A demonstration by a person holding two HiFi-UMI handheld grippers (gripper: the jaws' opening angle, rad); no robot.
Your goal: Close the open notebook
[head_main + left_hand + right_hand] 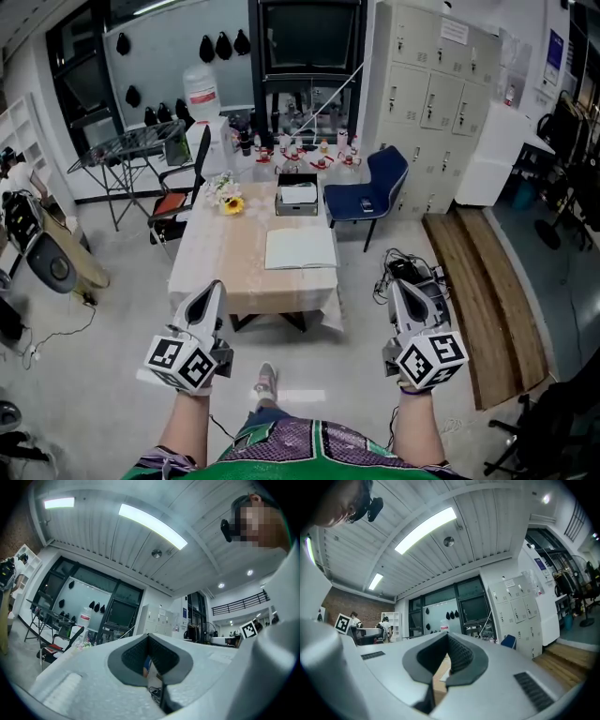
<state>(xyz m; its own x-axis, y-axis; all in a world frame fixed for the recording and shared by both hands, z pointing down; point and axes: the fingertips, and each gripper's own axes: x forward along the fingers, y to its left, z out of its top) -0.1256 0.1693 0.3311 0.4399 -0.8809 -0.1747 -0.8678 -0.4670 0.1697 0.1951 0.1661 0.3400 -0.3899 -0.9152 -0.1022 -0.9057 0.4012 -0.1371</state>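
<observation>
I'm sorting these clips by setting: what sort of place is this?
Probably a lab or workshop-style office: a bank of grey lockers, a whiteboard on the back wall, and a cloth-covered table holding an open notebook.

An open notebook [300,248] lies on the table [216,253], near a blue chair [370,192].

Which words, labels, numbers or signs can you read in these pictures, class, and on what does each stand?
None can be read as text.
On the water bottle, a red label: too small to read.
On the lockers, a paper notice: too blurred.
At far right, a blue poster: too small.
On the left tongs and right tongs: square marker patterns only, no letters.
</observation>
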